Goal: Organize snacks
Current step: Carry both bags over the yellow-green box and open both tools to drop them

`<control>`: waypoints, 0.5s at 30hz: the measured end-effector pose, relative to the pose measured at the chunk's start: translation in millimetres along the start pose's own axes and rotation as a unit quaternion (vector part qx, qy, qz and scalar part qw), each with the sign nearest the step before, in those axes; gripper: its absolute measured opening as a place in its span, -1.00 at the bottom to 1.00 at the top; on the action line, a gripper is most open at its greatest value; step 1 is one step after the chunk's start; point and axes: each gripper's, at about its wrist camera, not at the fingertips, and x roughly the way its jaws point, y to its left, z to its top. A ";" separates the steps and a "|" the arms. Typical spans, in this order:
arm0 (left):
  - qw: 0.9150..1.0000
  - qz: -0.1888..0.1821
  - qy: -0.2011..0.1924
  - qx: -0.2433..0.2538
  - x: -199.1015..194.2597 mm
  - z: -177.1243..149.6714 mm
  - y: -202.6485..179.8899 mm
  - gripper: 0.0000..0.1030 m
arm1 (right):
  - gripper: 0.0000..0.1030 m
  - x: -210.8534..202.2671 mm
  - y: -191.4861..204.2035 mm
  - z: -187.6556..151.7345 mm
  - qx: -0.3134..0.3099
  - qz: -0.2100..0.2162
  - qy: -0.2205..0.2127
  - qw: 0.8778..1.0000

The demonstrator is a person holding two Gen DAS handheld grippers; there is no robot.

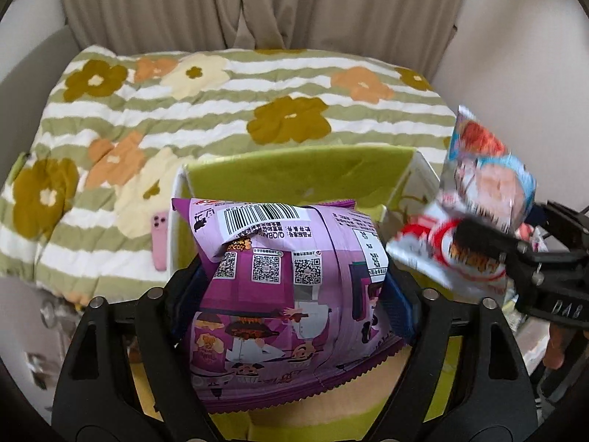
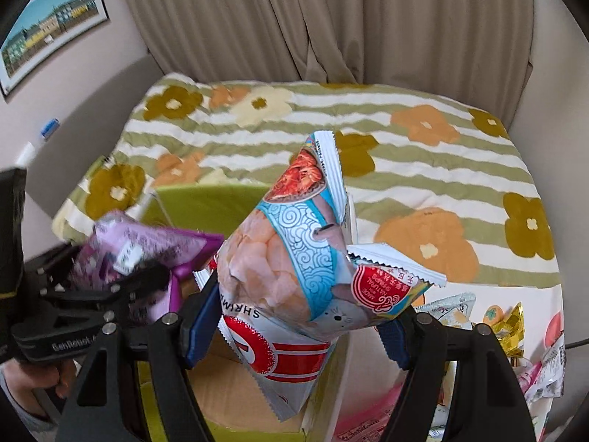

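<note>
Quilted cloth, striped green and white with brown and orange flowers, covers the bed [image 1: 257, 110] that fills the view beyond both claws, its far edge meeting beige curtains [image 2: 331, 18]. Just ahead of and below the left claw [image 1: 291, 287] stands a lime-green box [image 1: 294, 169] with white outer walls; its near side and most of its floor are hidden behind the packet and the claw arms. The left claw stands fairly wide, its blue pads pressed on either side of a purple snack bag [image 1: 287, 287] held back side up, barcode and QR codes legible — the bag's lower edge is cut off by the arms. To its right, the right claw [image 2: 302, 328] likewise stands about half open, clamped on a shrimp chip bag [image 2: 294, 269], puffed and tilted, with a second red-and-white packet [image 2: 279, 361] tucked beneath it; whether the pads grip both cannot be told. In the left wrist view that pair is motion-blurred. Left of the box lies a pink phone [image 1: 160, 239], partly hidden by the box wall. More loose snack packets [image 2: 515, 324] lie right of the right claw — small, cropped by the lens edge, their labels unreadable.
</note>
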 end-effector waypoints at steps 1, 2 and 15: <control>1.000 0.010 -0.006 0.003 2.1 1.6 -0.1 0.83 | 0.36 4.2 0.6 -0.2 0.000 -0.004 0.007 1.000; 1.000 0.022 -0.009 0.005 4.1 1.9 0.1 0.95 | 0.36 7.8 0.3 -0.2 0.001 -0.007 0.013 1.000; 0.998 0.034 -0.009 -0.047 -19.2 -26.8 15.0 0.99 | 0.38 31.3 4.7 2.6 -0.037 0.028 0.055 0.997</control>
